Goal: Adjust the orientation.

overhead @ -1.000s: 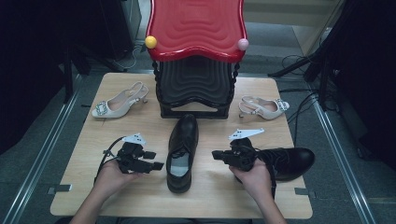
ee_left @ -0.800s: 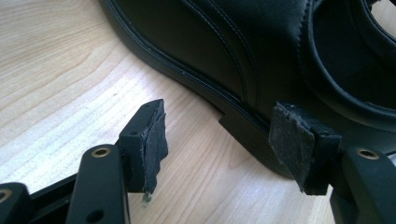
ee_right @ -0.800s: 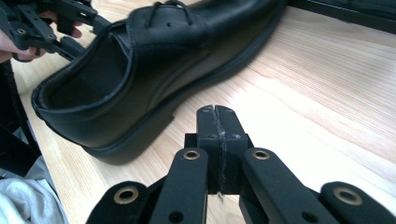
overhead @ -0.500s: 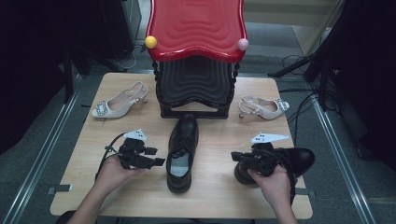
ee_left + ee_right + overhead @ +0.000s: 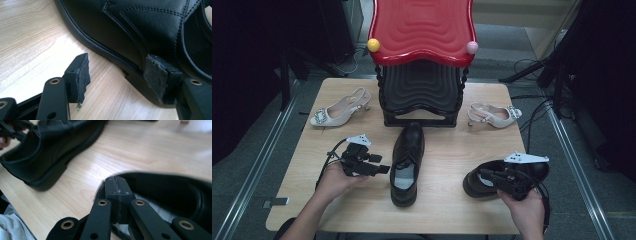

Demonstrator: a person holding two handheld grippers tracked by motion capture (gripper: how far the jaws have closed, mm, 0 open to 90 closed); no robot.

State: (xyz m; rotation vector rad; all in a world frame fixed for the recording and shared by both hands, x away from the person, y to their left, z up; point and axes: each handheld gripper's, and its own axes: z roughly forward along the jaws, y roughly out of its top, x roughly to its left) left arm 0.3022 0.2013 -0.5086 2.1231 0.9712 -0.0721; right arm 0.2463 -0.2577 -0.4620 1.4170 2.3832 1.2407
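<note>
Here in the high view, the left gripper (image 5: 379,169) sits at the lower left of centre, its jaws standing wide apart and pointing right toward the black dress shoe (image 5: 407,161) that lies toe-up in the middle of the wooden table (image 5: 447,150). In the left gripper view that same shoe (image 5: 130,32) runs across the top and right, one pad (image 5: 155,75) right up against its heel and the other pad well clear over bare wood, so nothing is pinched. Over at the lower right of the high view, the right gripper (image 5: 486,175) lies across the second black shoe (image 5: 537,170), which rests near the table's right edge. In the right gripper view its jaws are pressed together at bottom centre, tips at the rim of that second shoe (image 5: 175,192); whether any leather is caught between them I cannot tell. The first shoe (image 5: 50,147) sits at upper left there. A red-topped stool (image 5: 422,30) stands at the back, a beige heeled sandal (image 5: 339,109) to either side.
</note>
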